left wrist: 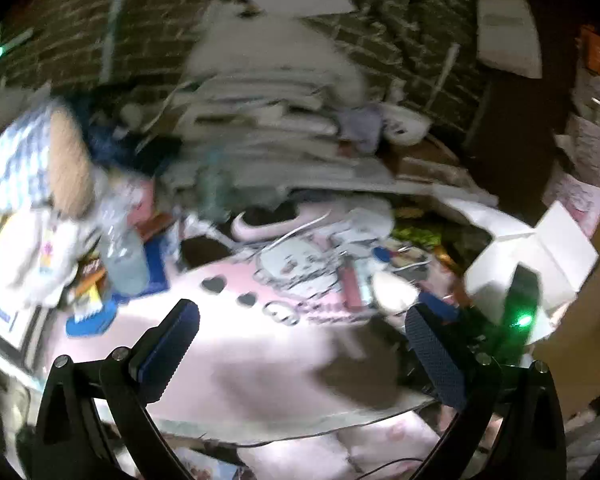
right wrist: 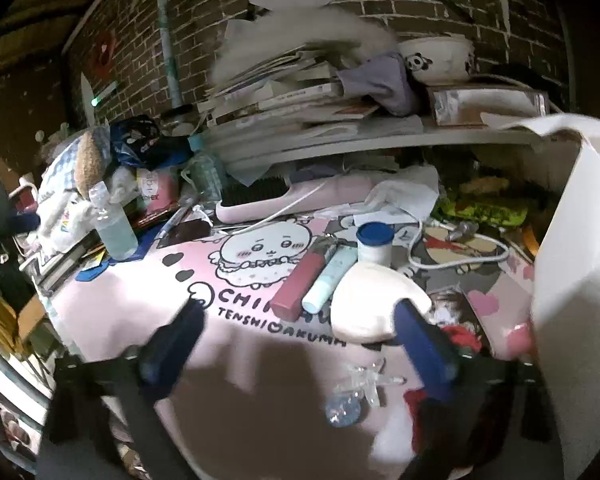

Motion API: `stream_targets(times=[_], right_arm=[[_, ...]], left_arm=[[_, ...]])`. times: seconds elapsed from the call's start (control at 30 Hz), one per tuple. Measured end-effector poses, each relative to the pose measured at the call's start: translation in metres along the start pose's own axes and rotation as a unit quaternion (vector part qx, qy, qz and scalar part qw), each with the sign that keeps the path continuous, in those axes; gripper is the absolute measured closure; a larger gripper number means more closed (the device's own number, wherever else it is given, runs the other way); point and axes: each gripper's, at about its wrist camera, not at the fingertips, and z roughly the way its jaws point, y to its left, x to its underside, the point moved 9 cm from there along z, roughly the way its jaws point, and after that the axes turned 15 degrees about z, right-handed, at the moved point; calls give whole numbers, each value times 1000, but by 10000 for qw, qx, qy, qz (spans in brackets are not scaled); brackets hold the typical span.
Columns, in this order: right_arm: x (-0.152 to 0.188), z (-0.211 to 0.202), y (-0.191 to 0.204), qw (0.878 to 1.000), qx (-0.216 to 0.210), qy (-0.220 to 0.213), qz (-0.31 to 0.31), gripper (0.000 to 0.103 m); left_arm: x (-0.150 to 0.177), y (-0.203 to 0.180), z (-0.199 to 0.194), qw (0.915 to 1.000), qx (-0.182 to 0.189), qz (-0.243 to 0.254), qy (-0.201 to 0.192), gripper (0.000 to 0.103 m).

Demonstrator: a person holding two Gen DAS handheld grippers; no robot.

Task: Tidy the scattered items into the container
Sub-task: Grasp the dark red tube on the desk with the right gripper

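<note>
Both the left gripper (left wrist: 300, 344) and right gripper (right wrist: 300, 344) hover spread and empty over the pink mat (right wrist: 148, 300); the tubes (right wrist: 312, 276) lie ahead, the white box (right wrist: 572, 280) (the container, presumably) at right; next, likely a reach to pick one.

A: Left wrist view's smeared all over. Book stack (left wrist: 268, 120) at the back is streaks, no titles readable. Bottle (left wrist: 122, 256) on the left is ghosted.

B: Copy. Right view, the right gripper (right wrist: 300, 340) fingers (right wrist: 424, 344) are blurred, edges soft.

A: White box (right wrist: 572, 280) on that side?

B: Cut off by the frame edge, inside not visible. Mat lettering partly covered by the red tube (right wrist: 296, 284) and white pad (right wrist: 376, 300).

A: Clear crumpled thing (right wrist: 360, 392) near the front?

B: Can't tell what it is.
</note>
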Motion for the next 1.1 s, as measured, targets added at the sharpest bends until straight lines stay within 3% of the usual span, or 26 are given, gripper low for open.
stream_targets(times=[0.1,0.27,0.37,0.47,0.77,1.1], right_arm=[[-1,8,5,9999,-96,134,5,34],[-4,34,10,9986,53,520,-66,66],[-1,48,8,9970,131,762,-26,66],[-2,52,10,9969,151,759,-114,72],[-12,57,20,9975,116,684,-135,73],[-7,80,14,9926,667,969,-301,72]], left_arm=[[13,7,6,9999,63,-129,72,0],[20,11,11,9996,141,-218,71,0],[20,13,11,9995,162,-254,7,0],[21,17,12,9994,164,-318,-4,0],[25,25,16,9992,92,-391,41,0],[23,23,17,9993,101,-356,34,0]])
